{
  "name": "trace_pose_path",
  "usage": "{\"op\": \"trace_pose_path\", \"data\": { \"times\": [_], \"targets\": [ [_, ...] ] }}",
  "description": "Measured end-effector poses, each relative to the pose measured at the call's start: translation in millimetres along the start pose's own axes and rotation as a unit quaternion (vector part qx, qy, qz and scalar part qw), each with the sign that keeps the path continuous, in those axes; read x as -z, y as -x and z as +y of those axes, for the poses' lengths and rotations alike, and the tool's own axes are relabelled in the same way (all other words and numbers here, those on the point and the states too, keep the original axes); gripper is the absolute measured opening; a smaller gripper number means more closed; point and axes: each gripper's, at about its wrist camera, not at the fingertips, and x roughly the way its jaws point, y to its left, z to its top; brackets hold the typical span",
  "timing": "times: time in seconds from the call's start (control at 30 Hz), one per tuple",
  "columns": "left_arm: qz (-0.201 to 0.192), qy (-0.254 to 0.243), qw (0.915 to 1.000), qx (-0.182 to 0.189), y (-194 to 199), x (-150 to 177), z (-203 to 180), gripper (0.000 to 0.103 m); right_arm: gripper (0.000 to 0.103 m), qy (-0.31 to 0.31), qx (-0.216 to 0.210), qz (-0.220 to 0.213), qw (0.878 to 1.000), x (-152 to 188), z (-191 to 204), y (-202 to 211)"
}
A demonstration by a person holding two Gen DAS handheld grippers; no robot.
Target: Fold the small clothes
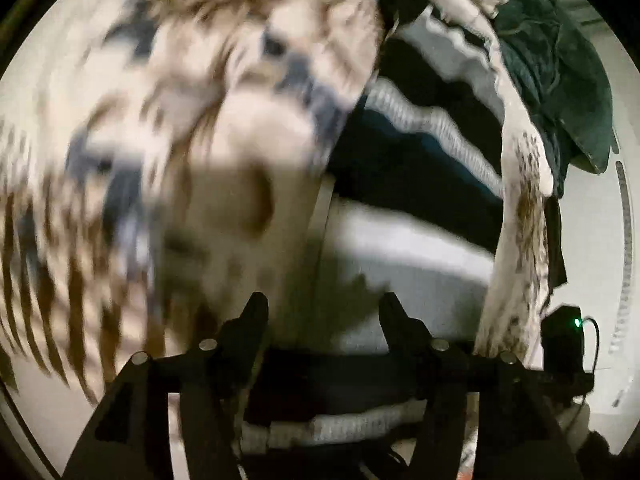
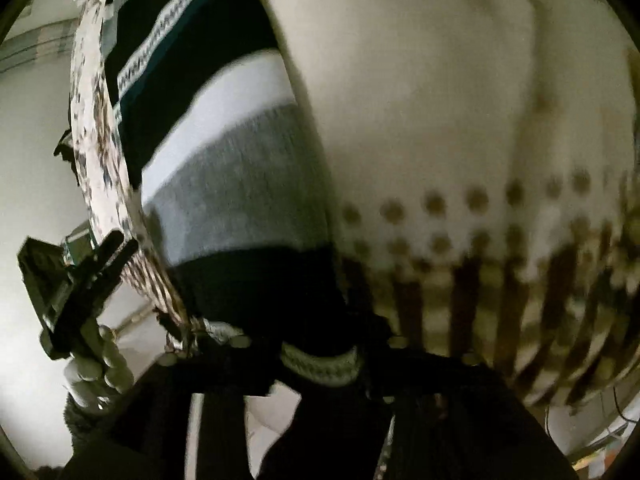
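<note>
A cream knitted garment with brown and blue-grey pattern (image 1: 168,152) fills the left of the left wrist view, blurred by motion; it also fills the right of the right wrist view (image 2: 460,120). A dark navy garment with white and grey stripes (image 1: 420,168) lies behind it, also in the right wrist view (image 2: 224,168). My left gripper (image 1: 322,316) is open, its fingers apart with cloth just ahead of them. My right gripper (image 2: 320,344) is dark against the cloth; its jaws are hard to make out. The left gripper also shows in the right wrist view (image 2: 80,276).
A dark green cloth (image 1: 560,80) hangs at the upper right of the left wrist view. A black device with a green light (image 1: 568,332) sits at the right on a white surface (image 1: 592,240).
</note>
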Motion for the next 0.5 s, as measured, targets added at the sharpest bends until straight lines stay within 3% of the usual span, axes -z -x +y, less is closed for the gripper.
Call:
{"op": "trace_pose_path", "data": {
  "times": [0.03, 0.13, 0.17, 0.2, 0.23, 0.27, 0.43, 0.5],
  "targets": [
    [0.023, 0.003, 0.9997, -0.001, -8.1, 13.1, 5.0, 0.055, 0.043, -0.003, -0.006, 0.009, 1.0, 5.5, -1.2, -4.8],
    [0.044, 0.001, 0.9988, -0.021, -26.1, 34.6, 6.6, 0.052, 0.043, -0.019, -0.011, 0.044, 0.999, 19.7, -8.8, -28.5],
    [0.037, -0.004, 0.999, -0.026, -28.3, 40.6, 5.3, 0.024, 0.043, -0.022, -0.013, 0.05, 0.998, 23.3, -8.7, -36.7],
    [0.032, -0.011, 0.9988, -0.035, -30.5, 45.4, 3.0, 0.01, 0.043, -0.023, -0.021, 0.054, 0.998, 27.3, -8.8, -43.7],
    [0.024, -0.014, 0.9989, -0.037, -30.5, 50.7, 2.5, 0.01, 0.033, -0.021, -0.027, 0.055, 0.998, 31.1, -7.1, -49.0],
    [0.012, -0.015, 0.9991, -0.039, -26.7, 53.7, 1.7, 0.008, 0.011, -0.018, -0.026, 0.049, 0.998, 34.9, -4.8, -51.4],
    [0.003, -0.006, 0.9995, -0.032, -12.5, 71.0, 16.1, 0.007, 0.009, 0.008, 0.015, 0.034, 0.999, 53.7, 7.2, -50.0],
    [0.012, -0.005, 0.9996, -0.026, -17.4, 72.2, 22.1, 0.008, 0.009, 0.001, 0.007, 0.042, 0.999, 54.7, 2.8, -55.4]
  ]
}}
